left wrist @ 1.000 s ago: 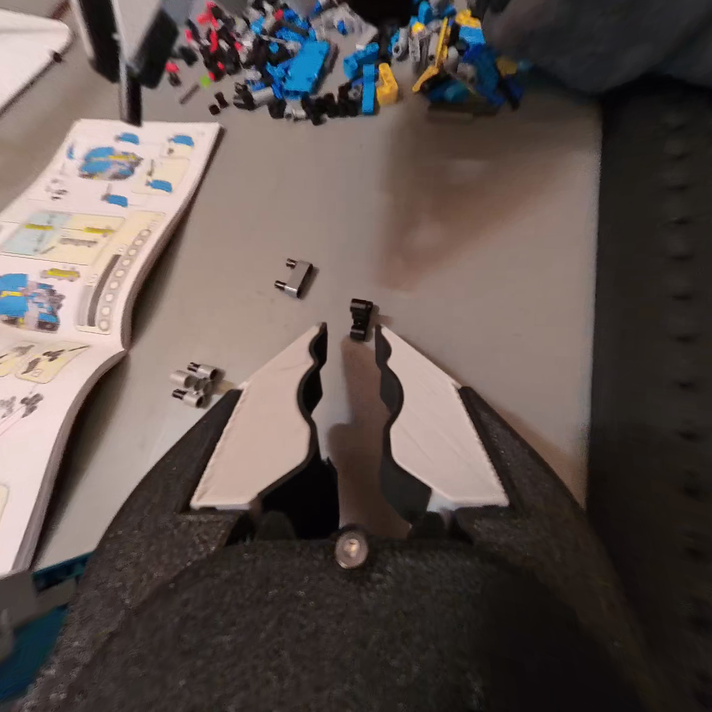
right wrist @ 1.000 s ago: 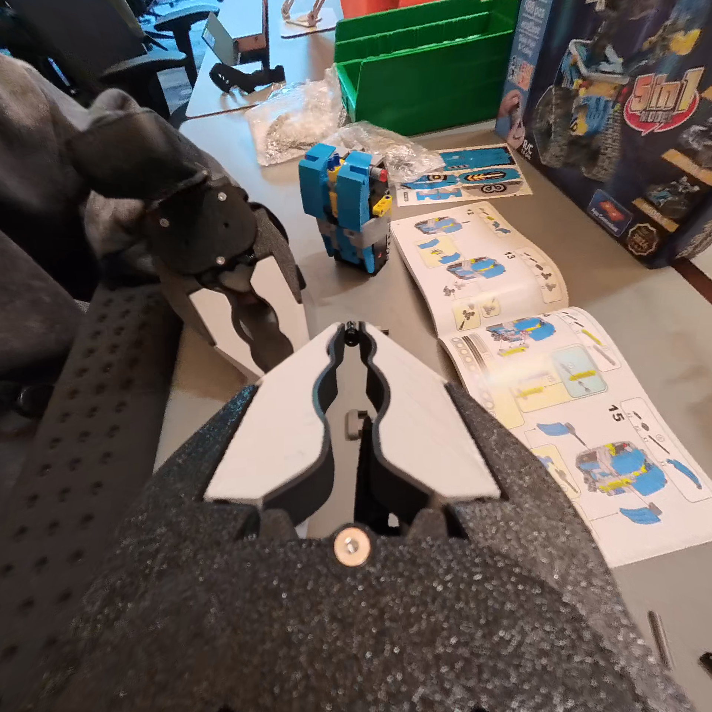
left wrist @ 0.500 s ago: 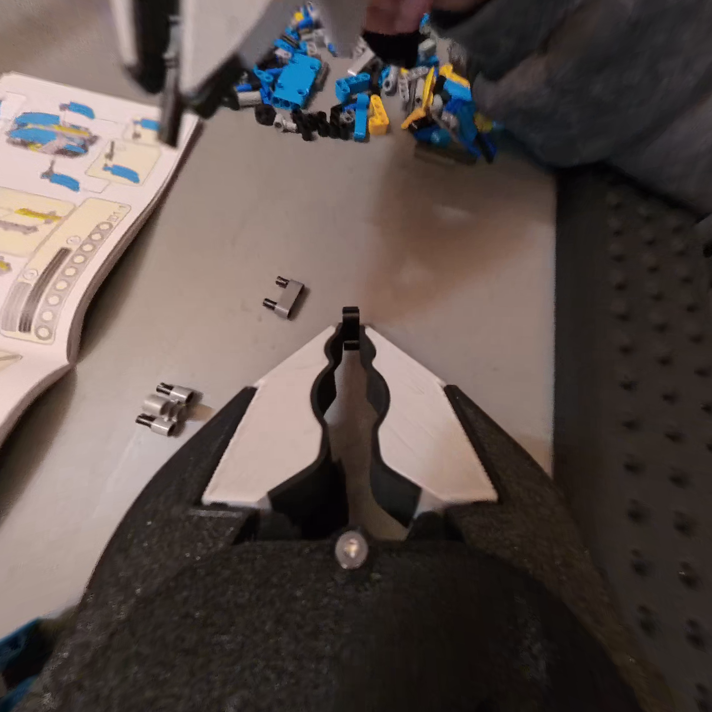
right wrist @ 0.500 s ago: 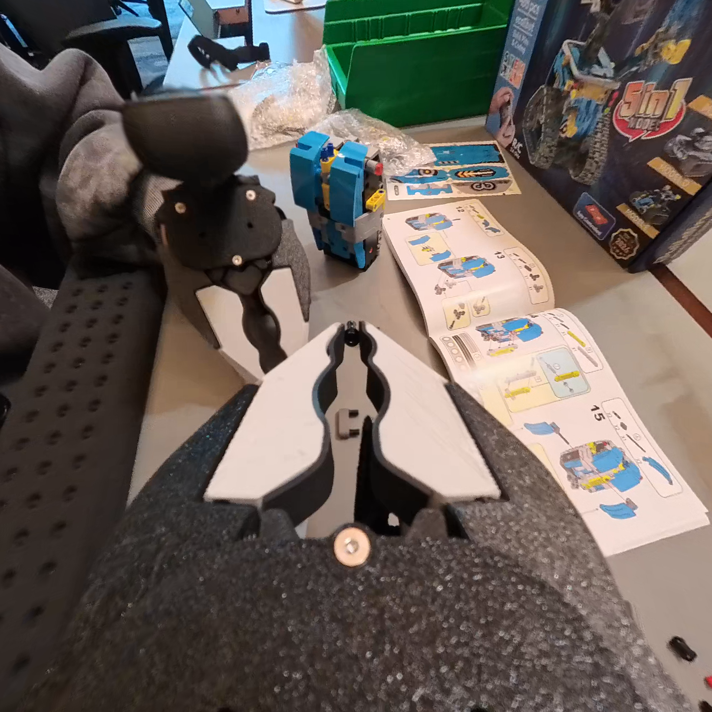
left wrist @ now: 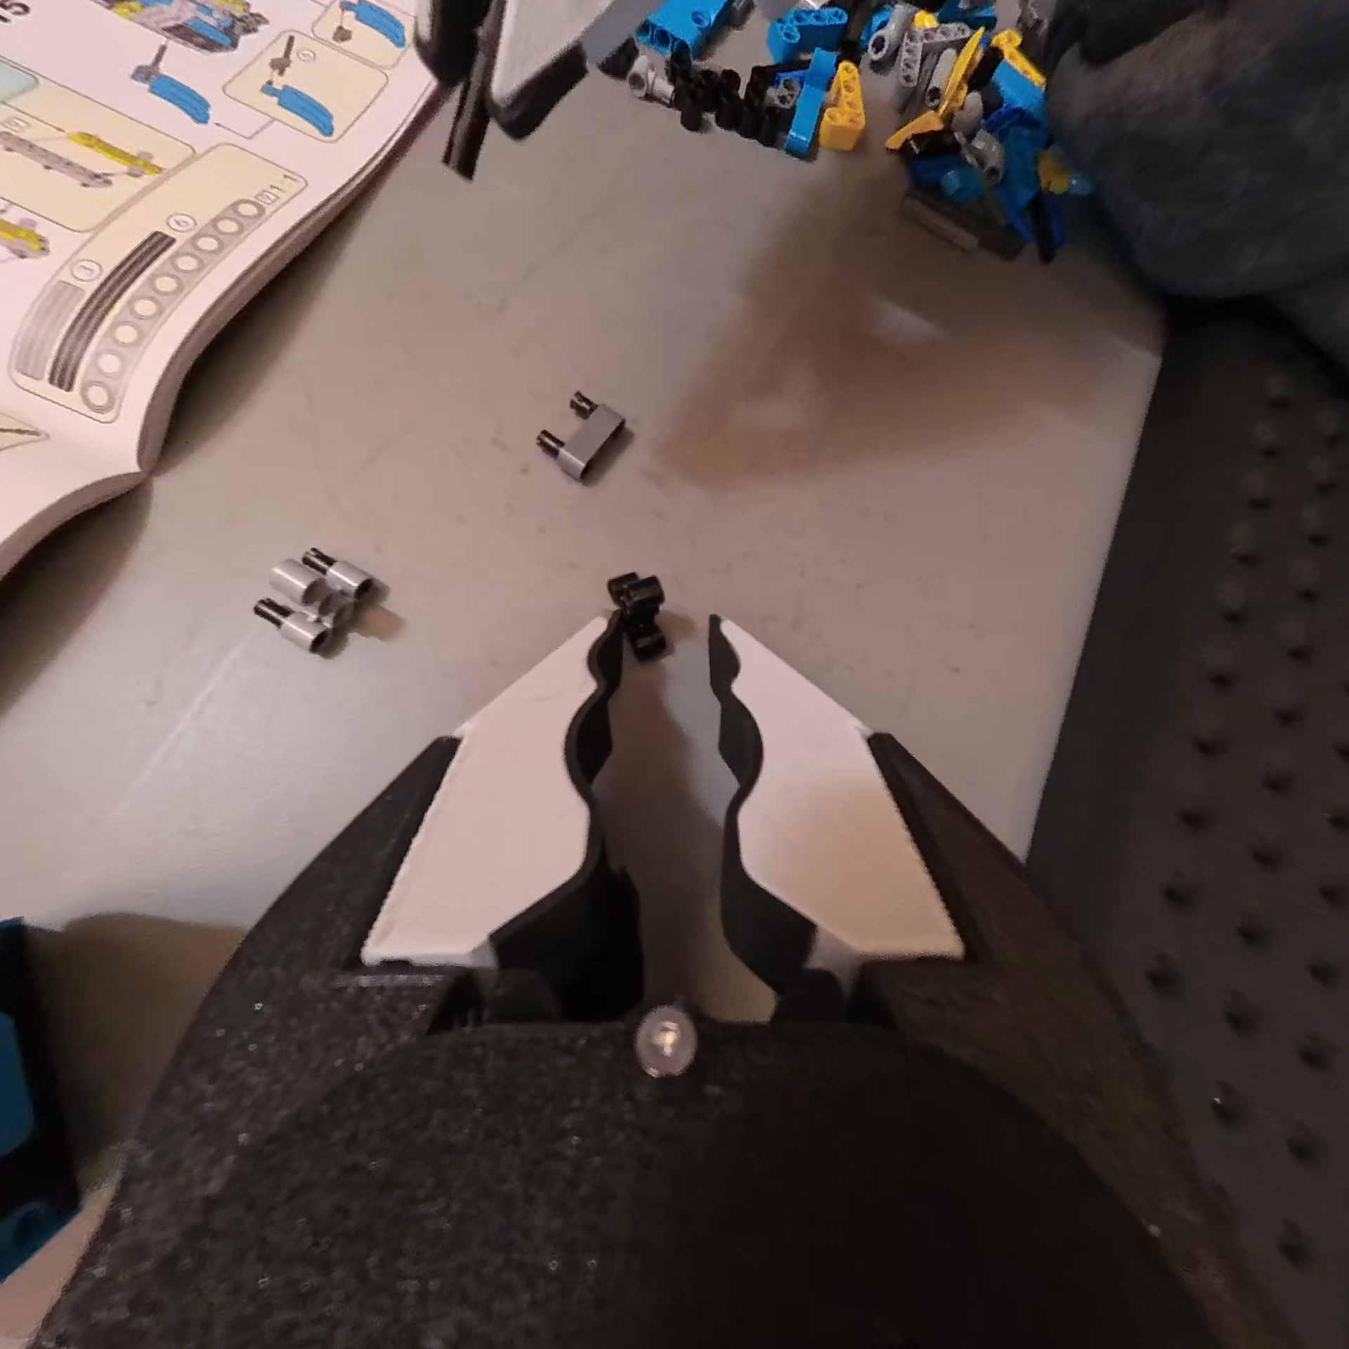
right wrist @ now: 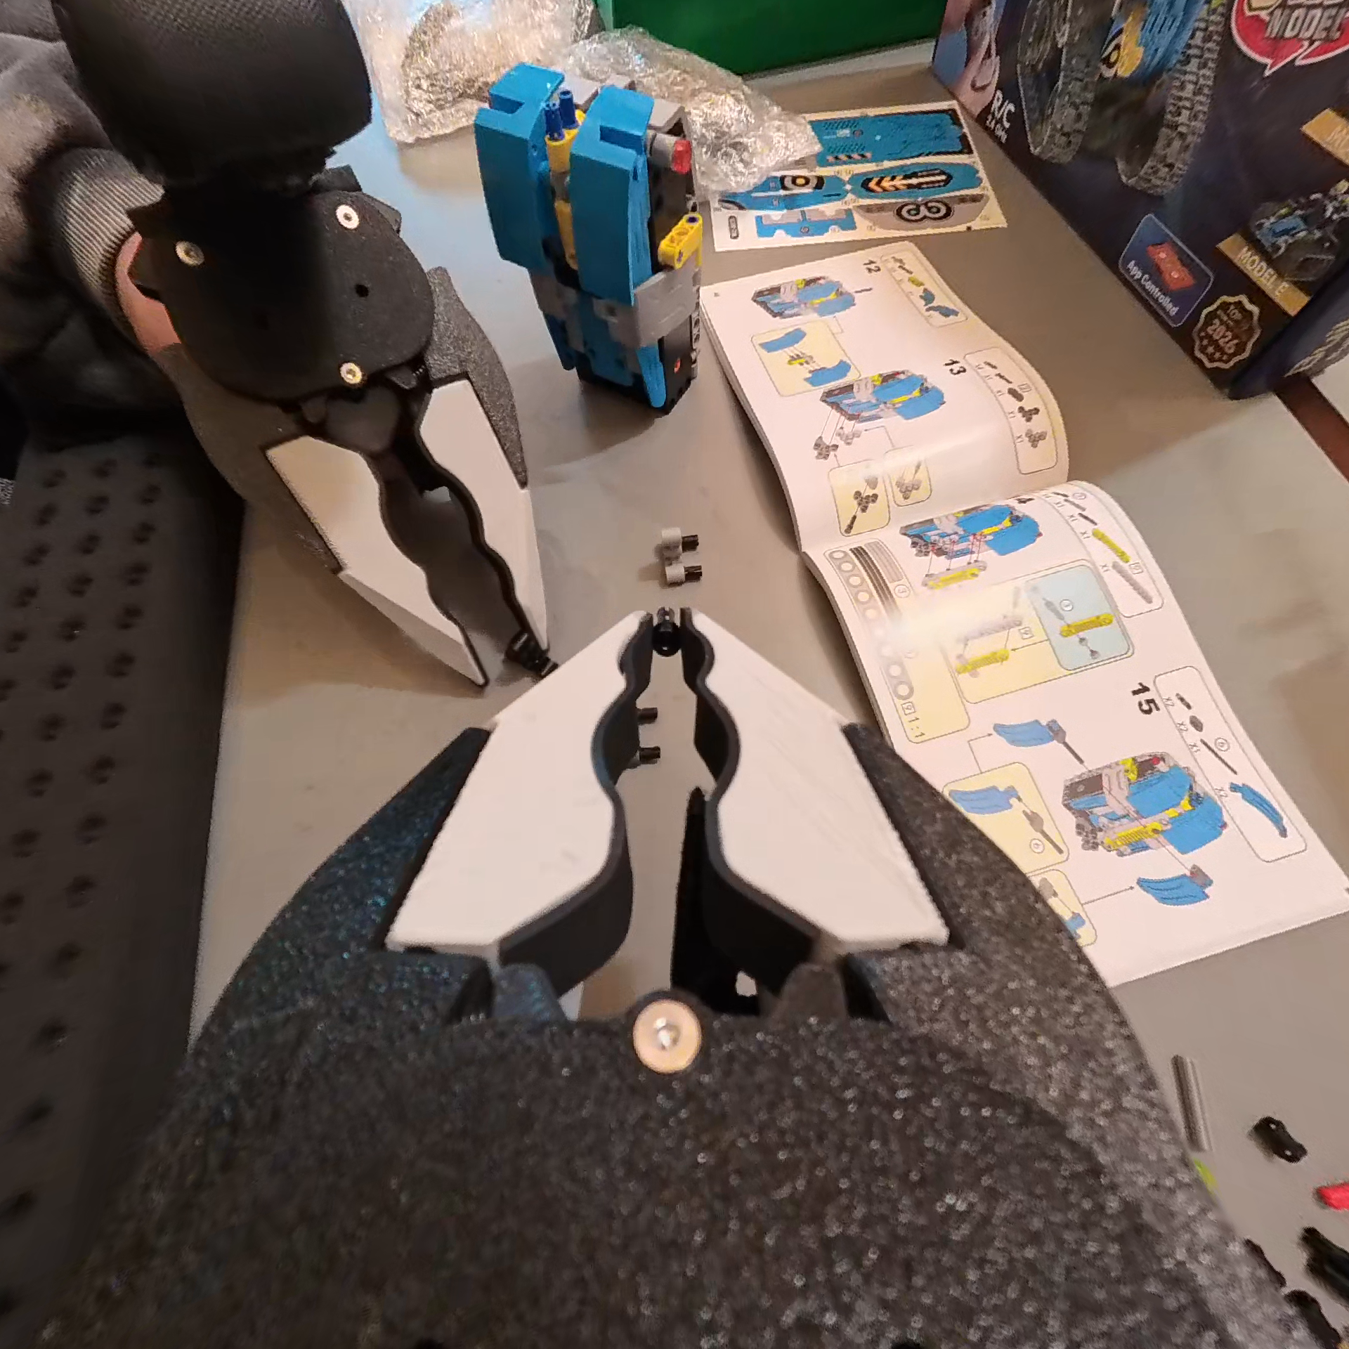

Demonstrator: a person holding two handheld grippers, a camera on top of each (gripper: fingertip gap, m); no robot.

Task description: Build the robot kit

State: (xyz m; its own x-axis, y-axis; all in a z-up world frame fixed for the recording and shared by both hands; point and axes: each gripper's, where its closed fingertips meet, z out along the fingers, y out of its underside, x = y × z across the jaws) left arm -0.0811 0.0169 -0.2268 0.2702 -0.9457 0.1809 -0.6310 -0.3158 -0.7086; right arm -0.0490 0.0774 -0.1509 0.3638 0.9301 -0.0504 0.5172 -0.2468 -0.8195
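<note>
My left gripper (left wrist: 659, 624) is open, tips low over the grey table. A small black connector (left wrist: 636, 613) lies on the table against its left fingertip. The left gripper also shows in the right wrist view (right wrist: 511, 657), with the connector (right wrist: 529, 653) at its tips. My right gripper (right wrist: 666, 619) is shut on a small black pin (right wrist: 666, 633), just in front of the left gripper's tips. Its blurred fingers (left wrist: 525, 66) show at the top of the left wrist view. A grey beam with two black pins (left wrist: 587, 442) and a cluster of grey connectors (left wrist: 317, 598) lie nearby.
An open instruction booklet (right wrist: 985, 584) lies to the right, and a blue model (right wrist: 591, 241) stands behind the grippers. A pile of loose bricks (left wrist: 839, 87), a sticker sheet (right wrist: 854, 182), plastic bags (right wrist: 467, 66) and a printed box (right wrist: 1204, 146) lie about. A black perforated mat (left wrist: 1241, 803) borders the table. One gripper's finger ends stand about 10 centimetres off the other's.
My left gripper, shut on the black connector half a second ago, has opened and the connector now rests on the table. My right gripper has moved closer, still holding the pin.
</note>
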